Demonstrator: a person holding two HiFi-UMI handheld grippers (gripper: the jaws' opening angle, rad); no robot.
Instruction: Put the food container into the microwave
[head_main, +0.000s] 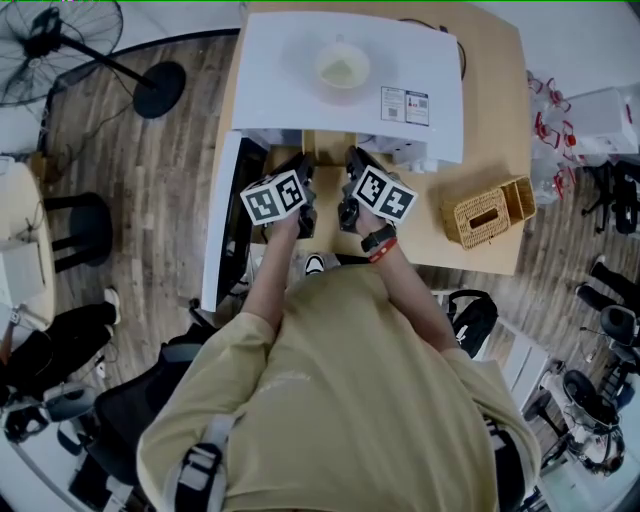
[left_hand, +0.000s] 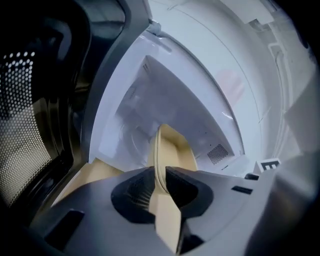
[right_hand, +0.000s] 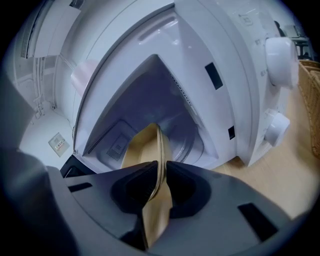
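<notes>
The person is standing over the table (head_main: 495, 110) and holding the food container (left_hand: 175, 150) by its rim with both claws. The left gripper (left_hand: 161, 172) is pinching the thin tan rim on one side, with its jaws pressed onto it. The right gripper (right_hand: 161, 167) is clamping the rim on the other side in the same way. The container is hanging between them at the mouth of the white microwave (right_hand: 235, 75), and its far end seems to be just inside the opening (I can't tell how far in). The door (left_hand: 30, 125) is standing wide open on the left.

The narrow grip is what's worrying me. Each claw is biting only a thin lip, so if one hand goes ahead of the other, the container could twist, slip free or tip. With both grippers going in side by side, one could also clip the frame of the opening or the door and jolt the container loose.
</notes>
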